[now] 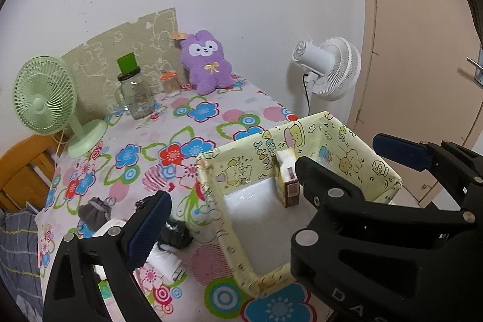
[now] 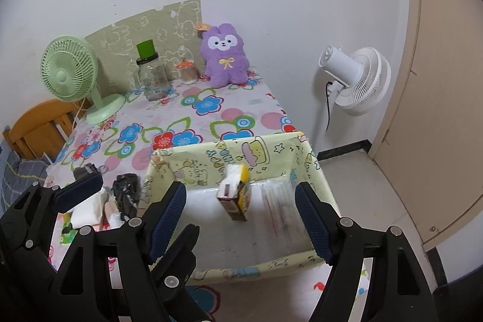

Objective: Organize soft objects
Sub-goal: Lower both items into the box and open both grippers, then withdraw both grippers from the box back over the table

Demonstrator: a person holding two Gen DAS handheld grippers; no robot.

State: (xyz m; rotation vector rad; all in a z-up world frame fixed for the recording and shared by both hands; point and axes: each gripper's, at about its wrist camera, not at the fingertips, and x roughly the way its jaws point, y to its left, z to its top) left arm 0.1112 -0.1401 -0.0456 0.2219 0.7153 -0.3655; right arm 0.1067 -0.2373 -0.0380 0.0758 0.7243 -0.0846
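Two open tools hover over a flowered surface with a yellow fabric bin.

At nine o'clock of the yellow bin (image 2: pixel 187 162), a heap of soft pieces: grey pouch (image 1: pixel 95 208), black bundle (image 2: pixel 126 192), white rolled cloths (image 2: pixel 87 210), their axes unclear. The left tool (image 2: pixel 120 195) stands released, nothing between its pads. A tissue pack (image 2: pixel 235 195) stands upright inside the bin, long axis towards twelve o'clock. The right tool (image 2: pixel 241 216) gapes empty around it. At twelve o'clock: green fan (image 2: pixel 69 71), jar (image 2: pixel 152 77), purple plush (image 2: pixel 225 59).

clear packet (image 2: pixel 279 208) in the box (image 2: pixel 232 150) is blurred.
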